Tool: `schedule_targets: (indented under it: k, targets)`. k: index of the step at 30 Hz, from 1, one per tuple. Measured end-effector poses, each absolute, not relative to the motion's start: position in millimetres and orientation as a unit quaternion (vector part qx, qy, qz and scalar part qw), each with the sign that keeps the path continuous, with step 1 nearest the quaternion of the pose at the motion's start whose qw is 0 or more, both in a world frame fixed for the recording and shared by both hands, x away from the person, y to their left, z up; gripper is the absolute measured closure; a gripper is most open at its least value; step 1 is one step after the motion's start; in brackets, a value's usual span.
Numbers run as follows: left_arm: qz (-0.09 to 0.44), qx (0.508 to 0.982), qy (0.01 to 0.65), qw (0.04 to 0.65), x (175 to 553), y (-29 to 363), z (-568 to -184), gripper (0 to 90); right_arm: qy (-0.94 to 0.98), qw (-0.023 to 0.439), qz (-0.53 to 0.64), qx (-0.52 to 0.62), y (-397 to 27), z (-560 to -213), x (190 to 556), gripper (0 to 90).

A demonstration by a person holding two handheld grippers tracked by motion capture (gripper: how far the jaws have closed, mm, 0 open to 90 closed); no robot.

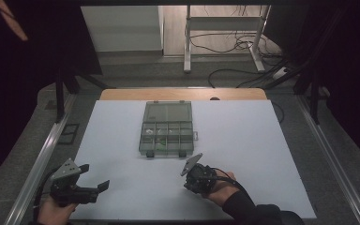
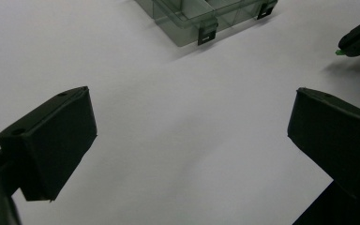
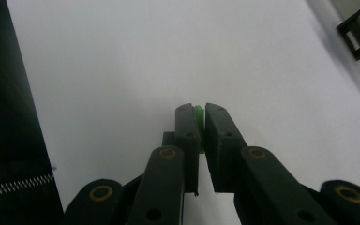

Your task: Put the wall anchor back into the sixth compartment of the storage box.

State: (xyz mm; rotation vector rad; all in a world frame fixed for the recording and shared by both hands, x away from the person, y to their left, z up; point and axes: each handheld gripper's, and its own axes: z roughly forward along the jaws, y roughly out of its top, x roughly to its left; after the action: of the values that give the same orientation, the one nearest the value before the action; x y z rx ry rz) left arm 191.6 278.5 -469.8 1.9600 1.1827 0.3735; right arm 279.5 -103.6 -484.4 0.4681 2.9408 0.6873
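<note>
A clear grey compartment box (image 1: 166, 129) lies open mid-table on the white mat, its lid folded back and small parts in some cells. In front of it, a little to the right, my right gripper (image 1: 188, 183) is low over the mat. The right gripper view shows its jaws (image 3: 199, 112) shut on a small green piece (image 3: 198, 110). That green piece (image 2: 338, 52) also peeks from the right gripper's tip in the left gripper view. My left gripper (image 1: 93, 176) stays at the mat's near left corner, wide open (image 2: 192, 136) with only bare mat between its fingers.
The white mat (image 1: 253, 154) covers a wooden table (image 1: 122, 93). Metal rails (image 1: 42, 159) run along both sides. A white frame stand (image 1: 187, 42) and loose cables (image 1: 243, 47) are on the floor behind. The box's near latches (image 2: 207, 33) face the left gripper.
</note>
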Motion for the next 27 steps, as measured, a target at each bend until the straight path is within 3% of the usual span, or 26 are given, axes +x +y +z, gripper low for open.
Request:
schedule_targets:
  k: [13,27]
  targets:
    - [0.148,0.776,0.467,0.398,191.9,278.3,-470.0,2.1,0.94,0.035,0.28,0.192,-108.5,-466.7,290.1,83.1]
    - [0.146,0.775,0.467,0.4,193.7,278.2,-470.3,2.2,0.912,0.042,0.339,0.229,-90.6,-445.3,330.8,82.8]
